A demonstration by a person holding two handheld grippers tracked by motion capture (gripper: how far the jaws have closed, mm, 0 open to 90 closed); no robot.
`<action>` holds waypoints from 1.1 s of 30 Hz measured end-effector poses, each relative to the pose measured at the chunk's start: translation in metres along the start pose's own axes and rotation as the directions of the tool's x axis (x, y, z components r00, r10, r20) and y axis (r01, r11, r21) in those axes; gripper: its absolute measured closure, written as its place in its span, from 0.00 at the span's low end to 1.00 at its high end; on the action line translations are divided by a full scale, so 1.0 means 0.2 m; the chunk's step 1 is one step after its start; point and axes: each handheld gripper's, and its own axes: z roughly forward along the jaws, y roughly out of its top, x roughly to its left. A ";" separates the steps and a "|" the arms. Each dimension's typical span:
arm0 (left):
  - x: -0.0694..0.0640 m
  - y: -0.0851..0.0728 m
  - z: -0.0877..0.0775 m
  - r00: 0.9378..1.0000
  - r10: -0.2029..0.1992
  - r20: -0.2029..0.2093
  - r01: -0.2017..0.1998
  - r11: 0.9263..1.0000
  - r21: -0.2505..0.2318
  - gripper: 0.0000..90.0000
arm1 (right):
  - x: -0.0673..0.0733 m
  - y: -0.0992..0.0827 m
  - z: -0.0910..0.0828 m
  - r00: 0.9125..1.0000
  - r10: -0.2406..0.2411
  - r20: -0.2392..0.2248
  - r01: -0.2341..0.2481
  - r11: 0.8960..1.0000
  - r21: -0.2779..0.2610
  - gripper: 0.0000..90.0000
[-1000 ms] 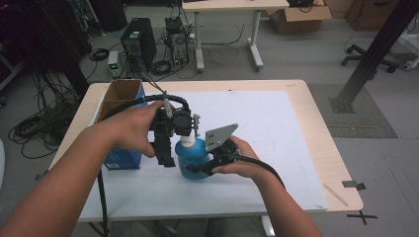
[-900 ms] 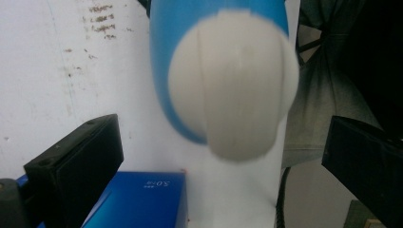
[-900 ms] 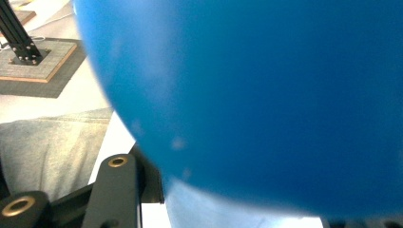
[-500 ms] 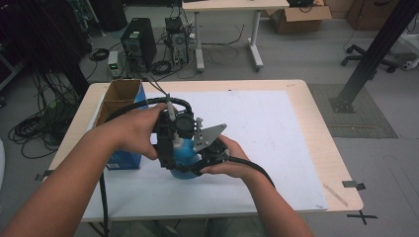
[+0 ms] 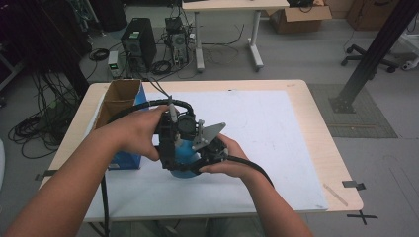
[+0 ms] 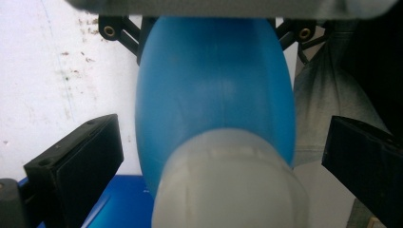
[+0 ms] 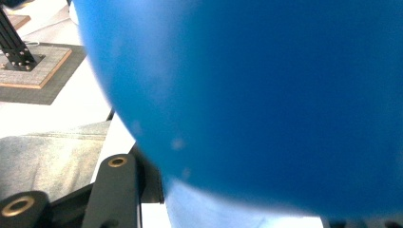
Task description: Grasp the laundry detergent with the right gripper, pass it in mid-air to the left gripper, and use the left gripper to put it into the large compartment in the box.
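A blue bottle [image 5: 184, 149] with a cloudy white cap [image 6: 228, 185] is held over the white sheet near the table's front left. My right gripper [image 5: 200, 160] comes in from the right and is shut on the bottle's blue body [image 7: 247, 95]. My left gripper [image 5: 170, 143] reaches down over the bottle's top. In the left gripper view its black jaws stand wide on either side of the cap, apart from it, so the left gripper [image 6: 223, 142] is open. The bottle's body [image 6: 214, 85] stretches away from that camera toward the right gripper's black linkages.
An open cardboard box with a blue side [image 5: 121, 103] stands at the table's left edge, close to my left hand. The white sheet [image 5: 276, 133] covers most of the tabletop to the right. Cables and a computer tower [image 5: 138, 42] sit on the floor beyond.
The right gripper has brought the bottle slightly left, under the left gripper. The cap, which stood beside the left gripper a second ago, is now covered by it in the high view.
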 end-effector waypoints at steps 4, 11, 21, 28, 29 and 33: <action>0.00 0.00 0.00 1.000 -0.001 -0.008 0.001 1.000 0.001 0.01 | 0.00 0.00 0.01 1.000 0.003 0.005 -0.003 1.000 -0.008 0.50; 0.00 0.00 0.01 1.000 -0.005 -0.016 0.005 1.000 0.000 0.03 | -0.01 0.01 0.01 1.000 -0.003 0.000 0.003 1.000 -0.015 0.50; 0.00 -0.01 0.01 1.000 -0.003 -0.023 0.003 1.000 -0.004 0.12 | -0.01 0.01 0.02 1.000 0.005 0.000 -0.005 1.000 -0.021 0.50; 0.00 -0.01 0.01 0.999 0.002 -0.032 -0.003 1.000 -0.008 0.19 | -0.01 0.01 0.01 1.000 0.022 -0.004 -0.023 1.000 -0.014 0.50; 0.00 -0.01 0.00 1.000 0.003 -0.030 -0.003 1.000 -0.013 0.21 | -0.01 0.01 0.01 1.000 0.021 -0.007 -0.021 1.000 -0.015 0.50; 0.00 -0.01 0.00 1.000 0.003 -0.030 -0.003 1.000 -0.010 0.23 | -0.01 0.01 0.01 1.000 0.024 -0.005 -0.024 1.000 -0.014 0.50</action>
